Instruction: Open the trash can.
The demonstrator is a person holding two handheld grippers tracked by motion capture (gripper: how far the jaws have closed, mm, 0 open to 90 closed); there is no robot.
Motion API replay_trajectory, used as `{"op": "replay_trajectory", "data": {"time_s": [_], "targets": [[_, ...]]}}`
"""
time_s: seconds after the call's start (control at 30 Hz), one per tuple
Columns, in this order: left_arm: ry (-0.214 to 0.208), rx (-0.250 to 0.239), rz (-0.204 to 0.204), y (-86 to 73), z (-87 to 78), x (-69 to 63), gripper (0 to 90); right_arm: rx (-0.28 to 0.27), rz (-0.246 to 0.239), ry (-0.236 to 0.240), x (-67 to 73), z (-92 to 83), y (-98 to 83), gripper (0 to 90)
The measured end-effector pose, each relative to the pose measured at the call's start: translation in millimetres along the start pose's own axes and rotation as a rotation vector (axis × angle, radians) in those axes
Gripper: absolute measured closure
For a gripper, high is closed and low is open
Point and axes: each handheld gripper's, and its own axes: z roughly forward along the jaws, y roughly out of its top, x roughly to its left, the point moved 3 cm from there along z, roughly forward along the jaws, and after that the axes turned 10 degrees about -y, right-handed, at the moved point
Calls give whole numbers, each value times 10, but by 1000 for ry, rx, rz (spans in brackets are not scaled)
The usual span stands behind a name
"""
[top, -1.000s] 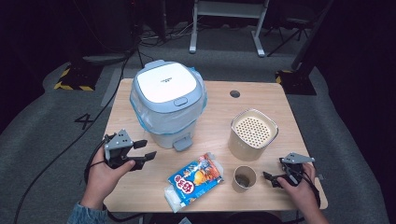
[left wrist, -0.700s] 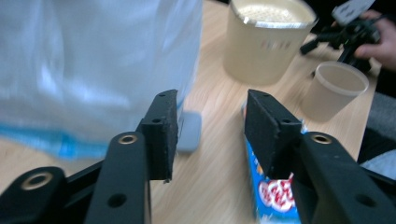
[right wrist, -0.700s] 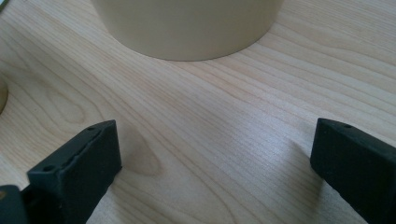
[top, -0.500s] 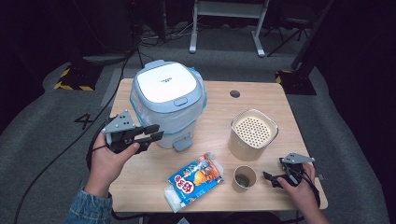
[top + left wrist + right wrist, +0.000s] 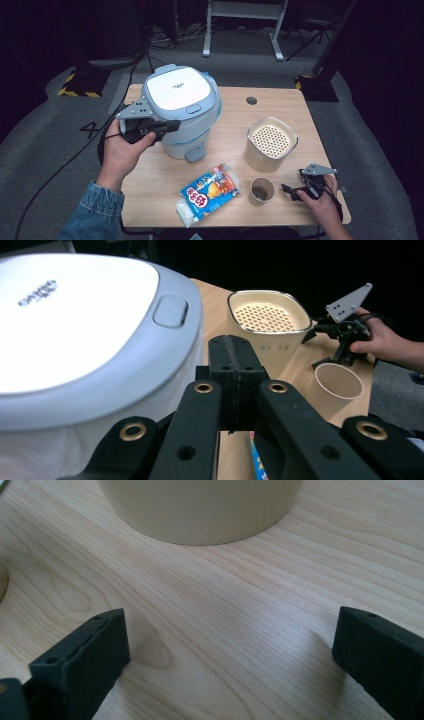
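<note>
One rice cooker [image 5: 181,115], left gripper [image 5: 167,125] fingers together; right gripper [image 5: 289,190] fingers apart.

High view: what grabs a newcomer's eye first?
The big white-lidded rice cooker at the table's back left, with the left gripper raised against its side, jaws shut on nothing. Next, the colourful snack bag lying at the front edge. To its right stand a small paper cup and a cream perforated-top canister, with the right gripper resting open beside the cup.
</note>
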Motion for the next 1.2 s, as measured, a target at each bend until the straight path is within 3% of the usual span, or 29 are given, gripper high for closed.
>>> {"op": "replay_trajectory", "data": {"time_s": [0.3,0.53,0.77,1.2], "targets": [[23,-6,-2,187,86,102,900,0,0,0,0,0,0,19],[26,-5,3,301,255,201,900,0,0,0,0,0,0,19],[45,48,3,331,398,260,900,0,0,0,0,0,0,19],[57,64,-7,333,523,359,894,0,0,0,0,0,0,19]]}}
